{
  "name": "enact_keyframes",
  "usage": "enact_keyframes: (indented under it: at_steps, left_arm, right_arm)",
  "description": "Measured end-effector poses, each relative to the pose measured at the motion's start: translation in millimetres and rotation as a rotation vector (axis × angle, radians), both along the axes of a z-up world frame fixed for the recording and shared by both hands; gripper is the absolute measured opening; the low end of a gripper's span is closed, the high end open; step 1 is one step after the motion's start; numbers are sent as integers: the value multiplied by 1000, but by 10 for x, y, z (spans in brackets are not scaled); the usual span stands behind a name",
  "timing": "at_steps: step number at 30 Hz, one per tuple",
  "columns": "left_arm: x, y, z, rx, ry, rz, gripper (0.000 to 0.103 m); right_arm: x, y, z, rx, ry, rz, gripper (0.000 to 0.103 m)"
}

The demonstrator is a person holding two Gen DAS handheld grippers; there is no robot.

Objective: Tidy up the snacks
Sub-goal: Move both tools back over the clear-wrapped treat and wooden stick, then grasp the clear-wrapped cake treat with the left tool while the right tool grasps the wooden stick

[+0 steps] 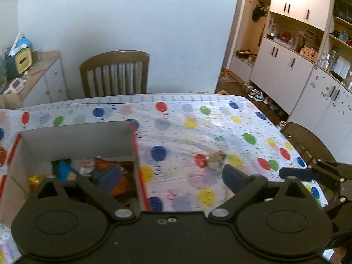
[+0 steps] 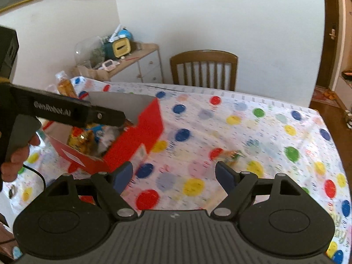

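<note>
A red cardboard box [image 1: 135, 151] [image 2: 140, 132] stands open on the dotted tablecloth, with several snack packs [image 1: 66, 171] [image 2: 83, 138] inside. One small clear-wrapped snack [image 1: 216, 159] [image 2: 233, 155] lies alone on the cloth to the right of the box. My left gripper [image 1: 170, 178] is open and hovers over the box's right wall, one finger above the inside. My right gripper [image 2: 175, 177] is open above the cloth, just short of the lone snack. The left gripper's body [image 2: 66, 110] shows over the box in the right wrist view, held by a hand [image 2: 17, 154].
Wooden chairs [image 1: 115, 74] [image 2: 204, 70] stand at the far and right sides of the table [image 1: 220, 127]. A cluttered sideboard [image 1: 26, 72] is at the left, white cabinets [image 1: 286, 66] at the right. A bagged snack [image 2: 65, 87] lies behind the box.
</note>
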State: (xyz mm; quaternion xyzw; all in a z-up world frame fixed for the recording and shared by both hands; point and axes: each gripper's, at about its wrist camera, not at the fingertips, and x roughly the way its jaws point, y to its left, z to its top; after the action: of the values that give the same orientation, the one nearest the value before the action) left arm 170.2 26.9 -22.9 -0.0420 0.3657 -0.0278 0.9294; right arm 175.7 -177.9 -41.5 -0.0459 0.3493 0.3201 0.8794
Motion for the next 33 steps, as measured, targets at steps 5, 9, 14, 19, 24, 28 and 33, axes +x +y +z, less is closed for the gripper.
enact_keyframes:
  at_steps: [5,9,14,19,24,28,33]
  left_arm:
    - [128,-266,-73,-8,0,-15,103]
    - [321,-451,-159,-18,14,-12,102]
    - [579,-656,-287,-14,35,-18,102]
    - [840,-818,-442,-3,76,-36,102]
    - [1098,-909,-639,-29,134,-43,102]
    - [1266,-957,-794,-32,169,-42,101]
    - [1441,-1012,-996,-11,212,-57,96]
  right_arm:
    - [60,-245,-199,-38,27,-35,82]
    - [164,-382,-380,-40,64,-73,82]
    - [296,-448,-592,-48,94,-104,82]
    - [421,-443,-766,-43,127,-124,82]
    - [513,-366,-939,-54,138,-122,82]
    - [587,-270,-1071,-74,141,-111,82]
    - [657,-167,-1210,-82,140,-82,82]
